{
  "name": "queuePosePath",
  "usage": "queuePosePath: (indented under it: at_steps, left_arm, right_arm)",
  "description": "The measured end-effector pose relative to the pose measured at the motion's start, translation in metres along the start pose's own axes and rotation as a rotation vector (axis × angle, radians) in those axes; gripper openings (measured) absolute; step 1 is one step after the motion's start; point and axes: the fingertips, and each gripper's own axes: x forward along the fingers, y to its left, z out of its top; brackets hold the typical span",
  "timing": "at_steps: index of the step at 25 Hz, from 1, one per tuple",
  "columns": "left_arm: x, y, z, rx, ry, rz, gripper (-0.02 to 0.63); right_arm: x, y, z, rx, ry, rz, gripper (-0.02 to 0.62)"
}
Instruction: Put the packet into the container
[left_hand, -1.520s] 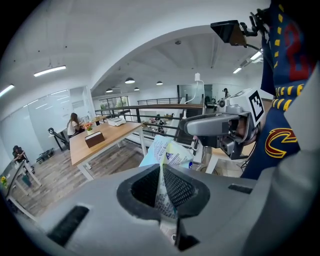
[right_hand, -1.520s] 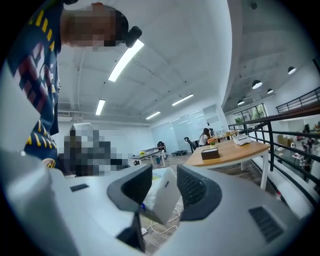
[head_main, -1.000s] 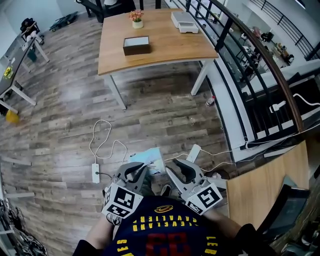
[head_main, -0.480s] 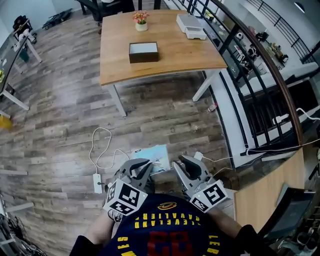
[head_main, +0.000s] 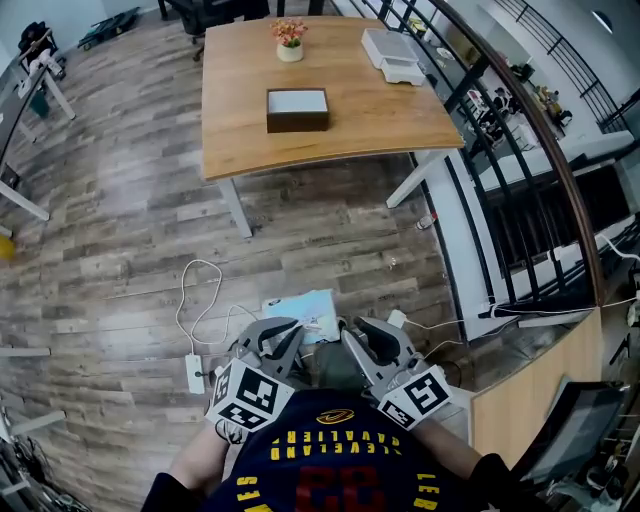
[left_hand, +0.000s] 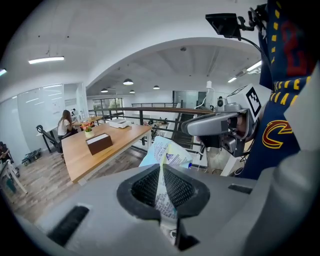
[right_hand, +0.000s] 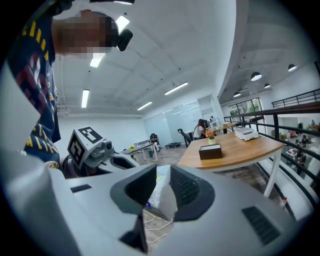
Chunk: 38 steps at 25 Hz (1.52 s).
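A light-blue and white packet (head_main: 300, 312) is held low in front of my chest, above the wood floor. My left gripper (head_main: 285, 338) is shut on it; in the left gripper view the packet (left_hand: 167, 159) stands edge-on, pinched between the pads of that gripper (left_hand: 161, 171). My right gripper (head_main: 350, 336) has come to the packet's right edge. Its jaws are closing, and the packet (right_hand: 162, 192) fills the gap between them (right_hand: 161, 174). The container, a dark brown box (head_main: 297, 108) with a pale inside, sits far ahead on the wooden table (head_main: 240, 140).
A flower pot (head_main: 290, 40) and white trays (head_main: 395, 50) also stand on the table. A power strip with a white cable (head_main: 195, 372) lies on the floor at my left. A black railing (head_main: 500, 150) runs along the right. A person (left_hand: 65, 125) sits beyond the table.
The right gripper has moved in to the packet's right edge and its jaws have narrowed round it. The left gripper keeps its hold. The table now lies further up the head view.
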Motion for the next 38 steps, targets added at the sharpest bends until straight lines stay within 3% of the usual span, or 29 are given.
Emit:
queuePosePath:
  at_steps: [8,19,26,38]
  left_arm:
    - [0.032,0.043,0.002,0.004,0.025,0.043,0.021]
    - [0.096,0.138,0.073,-0.004,0.027,0.13,0.02]
    - [0.13,0.187,0.105,0.005,0.033,0.189,0.02]
    - [0.144,0.246,0.115,0.058,0.052,0.168,0.02]
  right_arm:
    - [0.05,-0.037,-0.001,0.002,-0.02,0.061,0.086]
    - [0.116,-0.138,0.057,-0.012,-0.033,0.114,0.078]
    - [0.141,-0.191,0.072,0.005,-0.035,0.131,0.074]
    - [0.196,-0.216,0.084,0.023,-0.011,0.101,0.064]
